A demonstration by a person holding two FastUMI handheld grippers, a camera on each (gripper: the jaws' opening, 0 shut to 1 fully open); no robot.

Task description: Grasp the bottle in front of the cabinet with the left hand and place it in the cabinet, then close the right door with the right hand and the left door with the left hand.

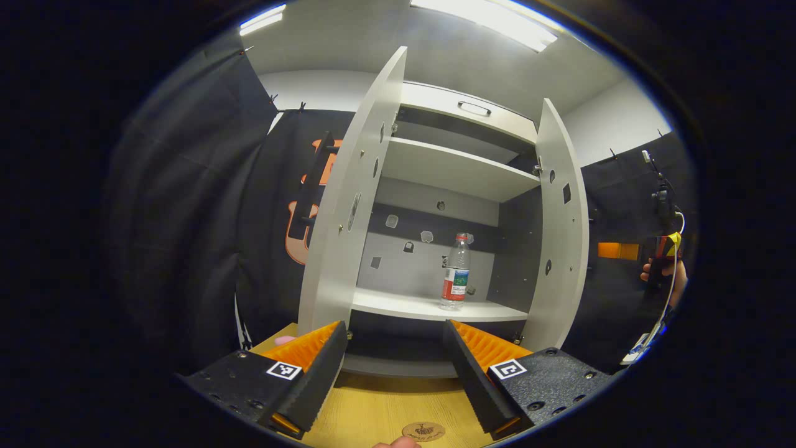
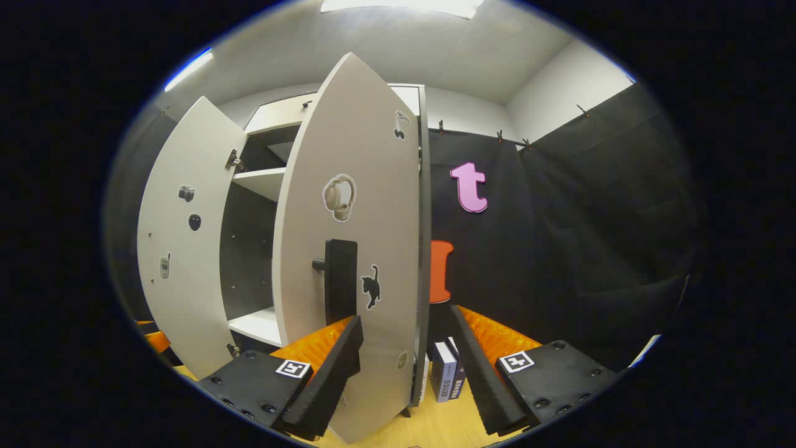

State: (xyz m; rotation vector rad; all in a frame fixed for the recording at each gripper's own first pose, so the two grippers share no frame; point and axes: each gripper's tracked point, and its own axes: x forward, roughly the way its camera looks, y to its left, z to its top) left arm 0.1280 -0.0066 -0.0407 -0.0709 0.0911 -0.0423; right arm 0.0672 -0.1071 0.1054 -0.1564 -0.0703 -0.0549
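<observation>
**A:** What does the left gripper view show?

**B:** A pale cabinet (image 1: 460,168) stands on a wooden table (image 1: 373,410) with both doors swung wide. A clear plastic bottle (image 1: 456,272) with a red cap and a red and white label stands upright on the lower shelf (image 1: 410,306), toward the right side of that compartment. An empty shelf sits above it. The left door (image 1: 348,205) opens toward the camera on the left, and the right door (image 1: 563,230) stands open on the right.

**A:** And the left gripper?

**B:** The left gripper (image 1: 396,361) is at the bottom of the view, its fingers spread apart and holding nothing. It is in front of the cabinet, well apart from the bottle. At the far right edge a hand (image 1: 664,274) holds another device against the dark wall.

**A:** What about the right gripper view?

**B:** It faces the outer side of the right door (image 2: 354,249), which carries a dark handle (image 2: 339,280) and several small stickers, one shaped like a cat. The right gripper (image 2: 407,367) has its fingers spread, and the door's free edge stands between them; whether either finger touches the door I cannot tell. A few books (image 2: 446,370) stand on the table just beyond the door. The left door (image 2: 186,242) is open farther back.
</observation>
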